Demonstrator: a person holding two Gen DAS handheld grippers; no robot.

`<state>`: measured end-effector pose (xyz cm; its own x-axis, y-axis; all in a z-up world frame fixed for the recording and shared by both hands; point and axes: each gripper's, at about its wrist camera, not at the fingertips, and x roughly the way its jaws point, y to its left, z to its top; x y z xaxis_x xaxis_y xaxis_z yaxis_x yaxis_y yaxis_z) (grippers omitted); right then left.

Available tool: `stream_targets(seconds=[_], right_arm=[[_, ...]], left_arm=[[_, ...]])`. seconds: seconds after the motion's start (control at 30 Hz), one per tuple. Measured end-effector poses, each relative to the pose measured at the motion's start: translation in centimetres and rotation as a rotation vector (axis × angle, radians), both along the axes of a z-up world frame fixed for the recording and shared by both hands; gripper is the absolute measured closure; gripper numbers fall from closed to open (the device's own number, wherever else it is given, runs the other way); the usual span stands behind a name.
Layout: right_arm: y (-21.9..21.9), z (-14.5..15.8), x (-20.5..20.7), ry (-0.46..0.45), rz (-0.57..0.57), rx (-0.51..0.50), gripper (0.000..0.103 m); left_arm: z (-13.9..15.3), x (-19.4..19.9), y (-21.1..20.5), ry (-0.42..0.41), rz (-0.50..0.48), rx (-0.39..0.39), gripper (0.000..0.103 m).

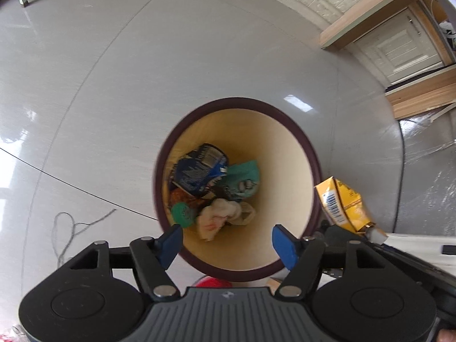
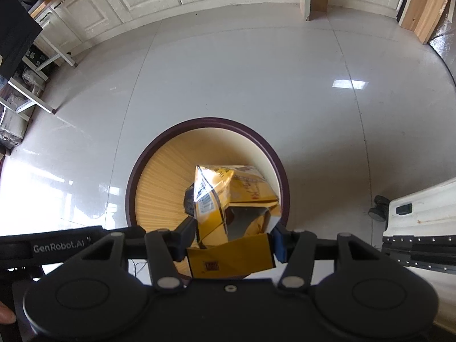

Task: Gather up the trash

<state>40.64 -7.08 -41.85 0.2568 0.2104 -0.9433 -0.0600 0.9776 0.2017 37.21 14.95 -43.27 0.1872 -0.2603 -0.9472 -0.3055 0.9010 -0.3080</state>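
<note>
Right wrist: right hand-held gripper [image 2: 232, 245] pinching yellow carton [image 2: 233, 208] over bin [image 2: 136, 176], left hand-held gripper [image 1: 228, 242] spread w/ nothing btwn pads, so centre carton over opening before release.

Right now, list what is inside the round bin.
Inside the cream round bin with the dark rim: a crumpled blue wrapper, teal packet, green round lid and white crumpled bag. Anything beneath them is covered.

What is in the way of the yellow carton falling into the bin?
Nothing visible. The right gripper holds the crushed yellow carton right above the open bin. There is no lid, only other trash at the bottom.
</note>
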Motion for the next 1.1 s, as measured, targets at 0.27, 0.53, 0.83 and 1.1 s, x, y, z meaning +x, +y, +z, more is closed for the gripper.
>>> stream_targets(seconds=[0.27,0.53,0.83,1.1], right_arm=[[0.6,-1.0,0.2,0.008,0.036,-0.005,0.032],[-0.2,-0.7,-0.8,0.021,0.022,-0.038,0.031],[-1.0,2.5,-2.4,-0.046,0.007,-0.071,0.017],[-2.2,7.9,-4.1,-0.173,-0.044,-0.104,0.002]], left_arm=[[-0.1,0.2,0.2,0.008,-0.023,0.061,0.014],[0.9,0.1,0.0,-0.017,-0.045,0.098,0.0],[4.3,-0.8,0.0,-0.082,-0.083,0.17,0.0],[10.0,-2.7,0.4,-0.179,-0.088,0.203,0.0]])
